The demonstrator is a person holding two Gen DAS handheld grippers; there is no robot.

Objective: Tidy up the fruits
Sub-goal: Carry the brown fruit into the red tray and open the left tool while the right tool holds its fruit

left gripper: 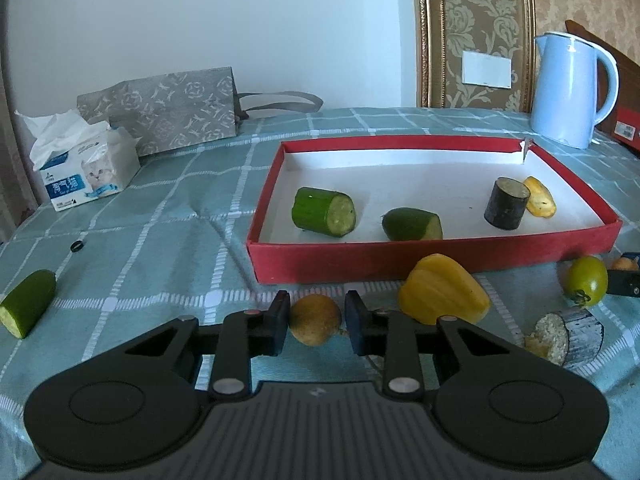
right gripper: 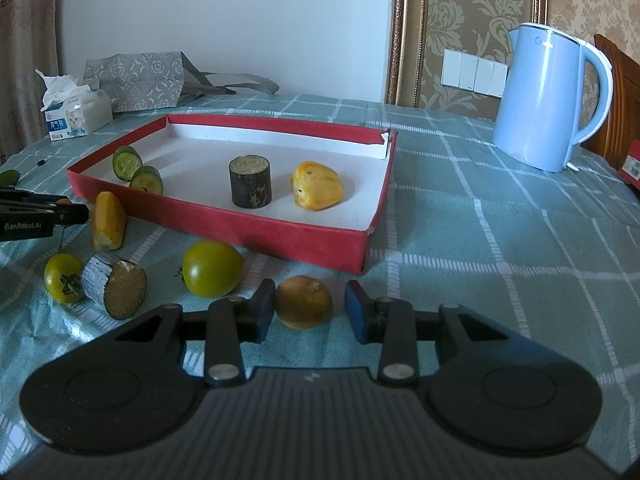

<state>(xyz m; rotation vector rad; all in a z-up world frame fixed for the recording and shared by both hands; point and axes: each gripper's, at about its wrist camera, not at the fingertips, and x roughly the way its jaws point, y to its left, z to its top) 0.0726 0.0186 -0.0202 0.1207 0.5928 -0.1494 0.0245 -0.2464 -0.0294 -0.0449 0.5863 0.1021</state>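
Both grippers sit low over the desk (right gripper: 500, 216), each w/ a small brown-yellow round fruit between its fingers. Left gripper (left gripper: 316, 320): jaws parted, left round fruit (left gripper: 315, 319) sits in the gap; left pad looks right at the skin, right pad has a sliver of daylight, so not clamped yet as far as I can tell. Right gripper (right gripper: 307, 306): also parted, right round fruit (right gripper: 304, 301) nearer the left pad, clear gap on the right side. Neither is lifted; both rest on the cloth just in front of the red tray (left gripper: 420, 258).

Handling, judged by looks: small, light, thin-skinned, prob. firm but bruisable, and round enough to roll or squirt out if pinched off-centre. Best hold is across the widest part, pads on opposite sides, gentle squeeze. Right one shows a stem nub on top, so it's roughly stem-up; nearly spherical, no real long axis. Left one has a bit of stalk poking toward the right pad, so its axis runs roughly across the jaws; could slip on that nub.

Already in tray: two cucumber pieces (left gripper: 324, 212), a dark cylinder chunk (left gripper: 506, 203), a yellow piece (left gripper: 540, 197). Still out on the desk: yellow wedge (left gripper: 442, 295), green tomato (left gripper: 587, 285), a second tomato (right gripper: 63, 277), cut dark chunk (left gripper: 566, 336), cucumber end (left gripper: 28, 308) far left.
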